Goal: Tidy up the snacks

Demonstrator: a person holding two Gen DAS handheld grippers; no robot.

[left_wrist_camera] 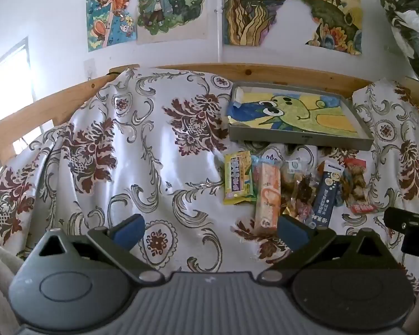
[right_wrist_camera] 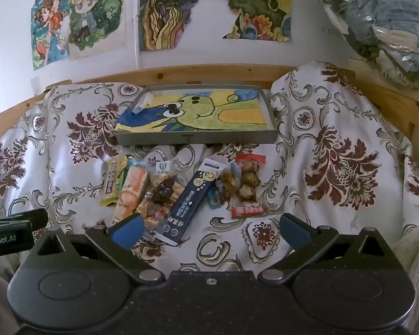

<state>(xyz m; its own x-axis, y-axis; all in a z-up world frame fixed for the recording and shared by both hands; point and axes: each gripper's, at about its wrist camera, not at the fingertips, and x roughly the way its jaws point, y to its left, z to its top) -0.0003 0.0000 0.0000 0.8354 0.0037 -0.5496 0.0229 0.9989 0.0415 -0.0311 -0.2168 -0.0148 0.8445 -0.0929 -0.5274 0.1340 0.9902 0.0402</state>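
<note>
Floral cloth [right_wrist_camera: 335, 145] bears snack packets [right_wrist_camera: 181, 192] (gray tray [right_wrist_camera: 198, 138] beyond).

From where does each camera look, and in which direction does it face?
Left wrist: on the left gripper, open, facing the wall over bare cloth; the snacks lie ahead to its right.
Right wrist: on the right gripper, open, straight before the snacks; the other gripper's tip shows at left.
Both share the grey tray and dark blue packet.

I logged six snack packets [right_wrist_camera: 181, 192] lying flat in a touching row on the floral cloth, just before the grey tray [right_wrist_camera: 271, 111], which held only a drawing
</note>
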